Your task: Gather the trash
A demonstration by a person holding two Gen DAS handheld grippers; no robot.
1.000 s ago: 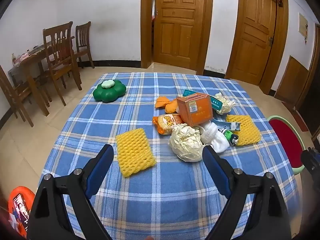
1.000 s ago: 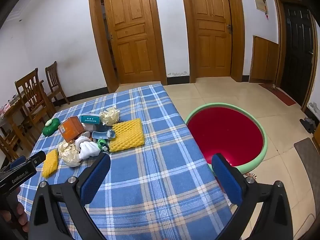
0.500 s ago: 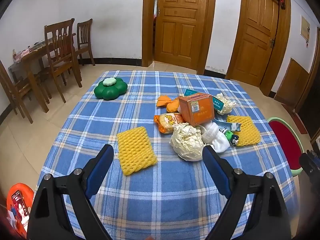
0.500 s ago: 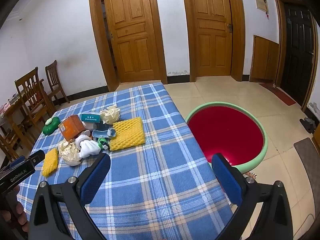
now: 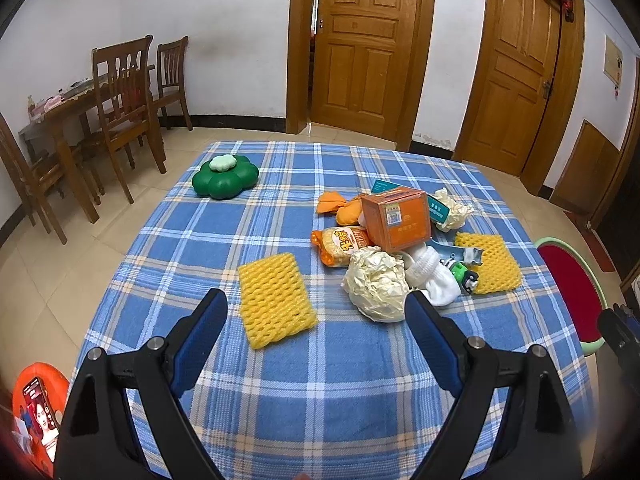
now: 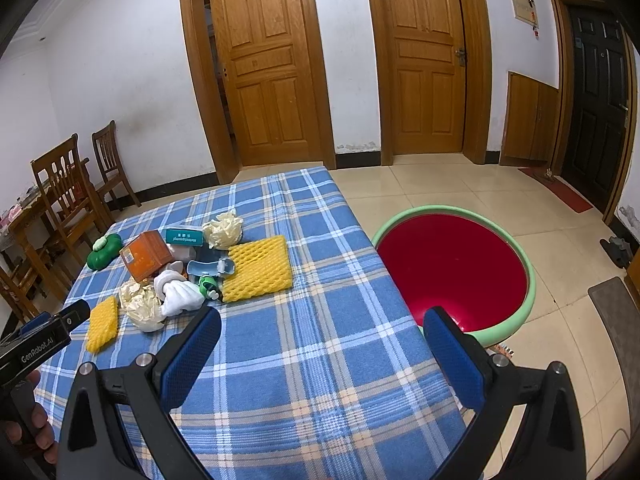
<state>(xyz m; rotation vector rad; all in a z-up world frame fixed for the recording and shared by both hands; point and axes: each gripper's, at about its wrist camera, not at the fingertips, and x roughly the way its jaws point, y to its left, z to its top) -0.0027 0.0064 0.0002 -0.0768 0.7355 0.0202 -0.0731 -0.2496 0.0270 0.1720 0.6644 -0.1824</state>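
Bare bench (image 5: pixel 328 380) lies ahead of the left tongs (image 5: pixel 316 312); yellow foam net (image 5: pixel 275 294) at 12, crumpled paper (image 5: pixel 376 286) at 1

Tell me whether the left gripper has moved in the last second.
Yes. The left gripper has eased slightly forward: the green cushion and doors sit marginally lower and nearer in its view.

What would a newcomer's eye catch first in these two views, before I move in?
Probably the red basin with a green rim, on the floor just off the table's right edge. Next, the trash heap on the blue plaid cloth: an orange box, crumpled paper and a yellow foam net lying apart, nearest the open left gripper.
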